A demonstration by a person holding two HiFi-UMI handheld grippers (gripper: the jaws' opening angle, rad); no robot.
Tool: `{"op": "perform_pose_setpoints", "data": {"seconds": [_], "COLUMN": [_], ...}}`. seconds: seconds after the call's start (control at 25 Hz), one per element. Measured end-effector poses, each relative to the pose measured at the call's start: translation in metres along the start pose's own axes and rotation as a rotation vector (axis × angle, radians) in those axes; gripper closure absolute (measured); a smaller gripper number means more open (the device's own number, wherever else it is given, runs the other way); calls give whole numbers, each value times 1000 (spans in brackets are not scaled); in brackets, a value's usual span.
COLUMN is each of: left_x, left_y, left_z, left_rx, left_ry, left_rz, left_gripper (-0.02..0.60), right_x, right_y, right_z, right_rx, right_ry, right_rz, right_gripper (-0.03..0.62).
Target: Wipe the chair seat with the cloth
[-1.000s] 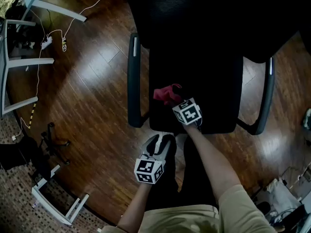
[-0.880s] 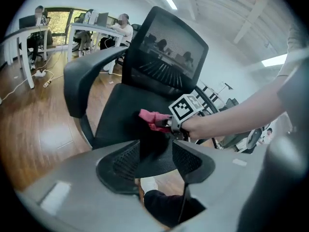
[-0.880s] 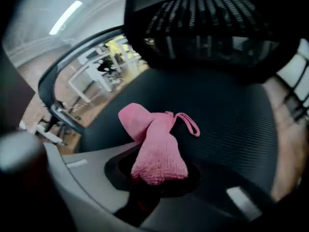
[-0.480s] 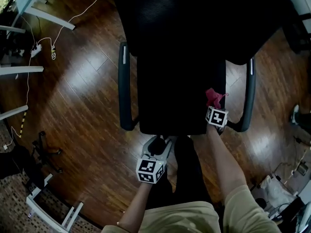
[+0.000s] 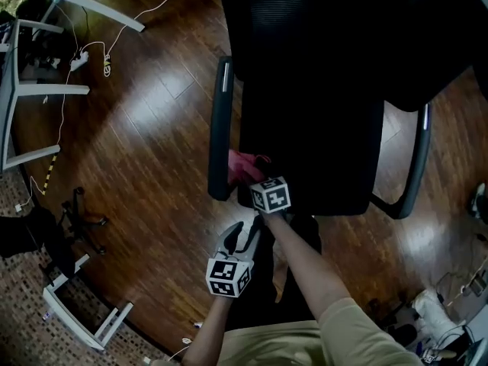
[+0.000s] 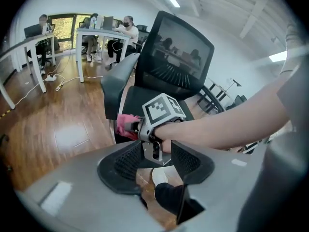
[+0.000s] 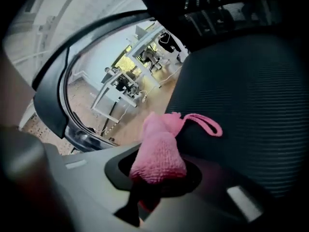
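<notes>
Far left: white desk legs [image 5: 30, 90] and a trailing cable [image 5: 91, 56] lay on the dark wood floor [image 5: 145, 128].

Centre-left: the left gripper [image 5: 244, 233] hung just below the chair's front edge, over the floor. Its jaws were spread wide, with nothing held between them.

Just above it: the right gripper [image 5: 253, 180] reached in at the end of the person's forearm [image 5: 305, 265], its jaws closed tight on a bunched pink cloth [image 5: 242, 166]. The cloth sat at the front corner of the black mesh chair seat [image 5: 320, 151], just beside the armrest [image 5: 219, 136] on that side. Its loop [image 7: 207, 124] lay against the mesh.

Right: the opposite armrest [image 5: 418, 166] stood well apart from both grippers.
</notes>
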State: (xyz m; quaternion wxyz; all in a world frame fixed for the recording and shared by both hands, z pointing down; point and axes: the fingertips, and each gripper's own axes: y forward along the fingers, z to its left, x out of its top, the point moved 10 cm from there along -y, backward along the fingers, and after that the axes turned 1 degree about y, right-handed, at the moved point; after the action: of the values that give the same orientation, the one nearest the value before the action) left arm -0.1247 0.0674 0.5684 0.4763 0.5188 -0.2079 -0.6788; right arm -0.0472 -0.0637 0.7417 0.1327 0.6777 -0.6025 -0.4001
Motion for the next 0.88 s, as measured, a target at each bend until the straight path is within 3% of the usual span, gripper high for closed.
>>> {"op": "perform_pose_setpoints", "data": {"seconds": [0.12, 0.4, 0.52, 0.6, 0.64, 0.68, 0.84, 0.88], "left_x": [4, 16, 20, 21, 21, 20, 15, 12], "left_y": [8, 41, 45, 44, 41, 37, 12, 4], "left_z": [-6, -37, -44, -43, -40, -35, -10, -3], "left_rx": [-29, -140, -148, -134, -123, -111, -39, -22], "left_ry": [9, 44, 42, 25, 21, 21, 15, 10], "left_rz": [-1, -12, -15, -18, -20, -22, -25, -25], "left_gripper": [399, 390, 390, 390, 390, 390, 390, 390], "right_x": [-8, -36, -40, -40, -38, -35, -22, -22], "right_y": [-50, -240, -265, -250, -236, -216, -102, -75], "right_z": [-43, -197, -214, -206, -194, -176, -67, -39], "right_rx": [-160, -814, -924, -897, -834, -732, -127, -16], "right_ry": [16, 186, 239, 233, 232, 228, 141, 146], "right_rz": [-52, -70, -66, -63, -73, -90, -86, -69], "right_gripper": [533, 534, 534, 536, 536, 536, 534, 534]}}
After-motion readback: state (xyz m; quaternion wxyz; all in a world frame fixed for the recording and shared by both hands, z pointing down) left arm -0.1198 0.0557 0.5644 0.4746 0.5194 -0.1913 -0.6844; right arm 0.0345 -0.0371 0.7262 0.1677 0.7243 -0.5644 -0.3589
